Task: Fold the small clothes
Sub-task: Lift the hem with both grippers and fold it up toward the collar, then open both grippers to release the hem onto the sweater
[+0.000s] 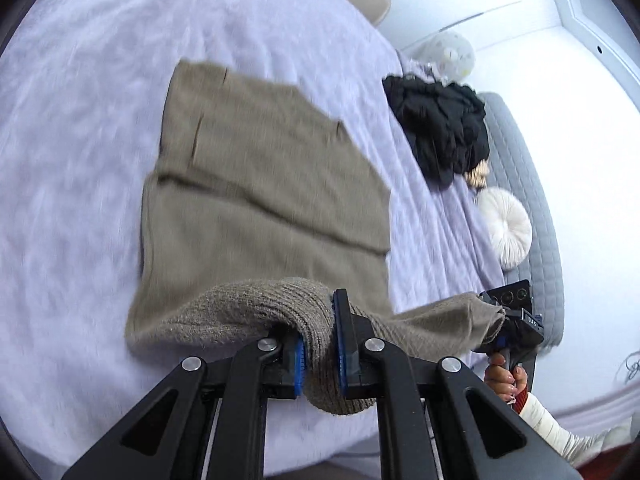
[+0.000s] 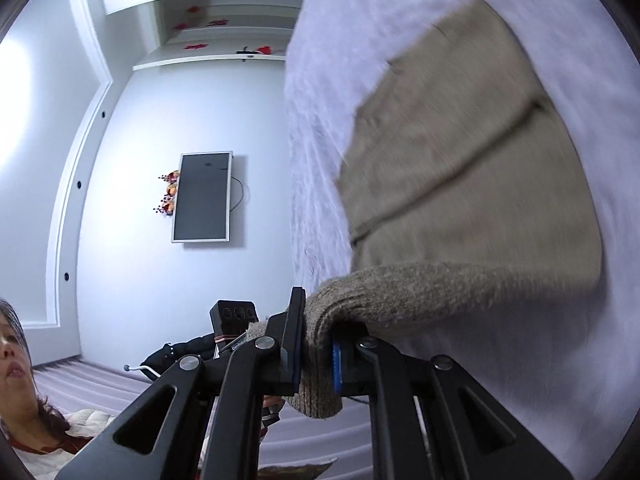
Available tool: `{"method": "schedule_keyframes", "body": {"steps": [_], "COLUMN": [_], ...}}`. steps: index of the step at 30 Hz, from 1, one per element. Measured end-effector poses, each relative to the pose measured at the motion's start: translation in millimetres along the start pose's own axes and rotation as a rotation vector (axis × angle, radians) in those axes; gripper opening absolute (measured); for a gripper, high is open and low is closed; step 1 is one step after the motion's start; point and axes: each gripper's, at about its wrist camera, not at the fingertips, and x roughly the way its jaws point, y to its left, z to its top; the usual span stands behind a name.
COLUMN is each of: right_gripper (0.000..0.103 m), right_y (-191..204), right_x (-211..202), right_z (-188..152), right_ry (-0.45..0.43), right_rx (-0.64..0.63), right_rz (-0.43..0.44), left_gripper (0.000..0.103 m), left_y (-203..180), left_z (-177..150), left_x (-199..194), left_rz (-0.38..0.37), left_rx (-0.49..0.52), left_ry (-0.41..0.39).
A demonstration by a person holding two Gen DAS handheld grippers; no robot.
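A tan knit garment (image 1: 260, 184) lies spread on the lavender bed cover (image 1: 80, 160), with sleeves folded across it. My left gripper (image 1: 320, 354) is shut on its ribbed near edge, lifted off the bed. My right gripper (image 2: 316, 354) is shut on the same edge further along; it shows in the left wrist view (image 1: 506, 322) at the right, held by a hand. In the right wrist view the garment (image 2: 472, 184) stretches away over the bed cover (image 2: 600, 320), and the left gripper (image 2: 236, 320) shows behind.
A black clothes pile (image 1: 440, 128) lies at the bed's right side. A round cream cushion (image 1: 506, 228) and grey quilted headboard (image 1: 532, 200) sit beyond it. The person's face (image 2: 16, 356) is at the lower left. A wall screen (image 2: 202, 196) hangs far off.
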Motion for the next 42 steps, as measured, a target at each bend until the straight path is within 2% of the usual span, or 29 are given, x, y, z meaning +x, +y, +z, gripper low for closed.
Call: {"method": "schedule_keyframes", "body": {"steps": [6,9,12,16,20,23,24,25,26,27,28,31,33,34,35,39,42], "right_gripper": [0.012,0.012,0.012,0.012,0.012,0.012,0.014,0.022,0.038,0.048,0.063,0.062,0.048,0.033,0.025,0.024,0.024], "right_y": [19.6,4.0,-31.3,-81.2,-124.2,-131.8,-129.1,-124.6,-117.4,-107.9,-97.4,-67.6,-54.0,-50.6,-47.4,-51.2,-65.7], "right_x": [39.4,61.2,83.3,108.0,116.7,119.1,118.3,118.2,116.8,113.9,109.9,96.9,91.9,88.3,88.0,106.4,127.3], "right_z": [97.0,144.8,185.3,215.4,231.2,232.5,232.0,232.0,231.9,231.0,229.2,221.5,213.4,208.9,202.5,195.3,214.5], "right_ry": [0.01,0.016,0.026,0.056,0.049,0.054,0.059,0.067,0.074,0.075,0.073,0.063,0.063,0.068,0.079,0.156,0.129], "right_rx": [-0.051,-0.015,0.053,0.116,0.189,0.197,0.187,0.171,0.146,0.114,0.076,-0.05,-0.118,-0.142,-0.171,-0.239,-0.232], "right_rz": [-0.029,-0.048,-0.102,-0.223,-0.296,-0.296,-0.3,-0.313,-0.331,-0.341,-0.352,-0.416,-0.48,-0.491,-0.505,-0.576,-0.651], "left_gripper": [0.013,0.013,0.013,0.013,0.014,0.015,0.019,0.031,0.041,0.065,0.082,0.085,0.085,0.085,0.085,0.085,0.085], "left_y": [-2.0,10.1,20.9,41.9,61.0,64.3,61.7,57.5,48.7,41.2,31.9,13.9,6.6,4.1,2.3,9.2,21.5], "left_z": [85.3,128.9,161.4,180.5,182.3,184.1,184.6,183.9,181.7,179.7,176.5,167.5,157.2,152.6,148.9,146.5,158.1], "left_x": [35.1,67.2,109.8,159.6,177.1,173.6,171.7,169.0,163.5,157.9,150.8,137.6,131.2,130.0,129.6,151.6,173.6], "left_rz": [0.064,0.117,0.192,0.317,0.325,0.314,0.323,0.336,0.363,0.387,0.415,0.458,0.492,0.5,0.506,0.533,0.6], "left_rx": [0.007,-0.012,-0.012,0.011,-0.046,-0.084,-0.08,-0.071,-0.051,-0.027,0.004,0.067,0.103,0.115,0.124,0.146,0.126], "left_ry": [-0.068,-0.073,-0.047,0.007,0.039,0.054,0.06,0.062,0.056,0.041,0.019,0.004,0.002,0.002,0.004,0.062,0.037]}}
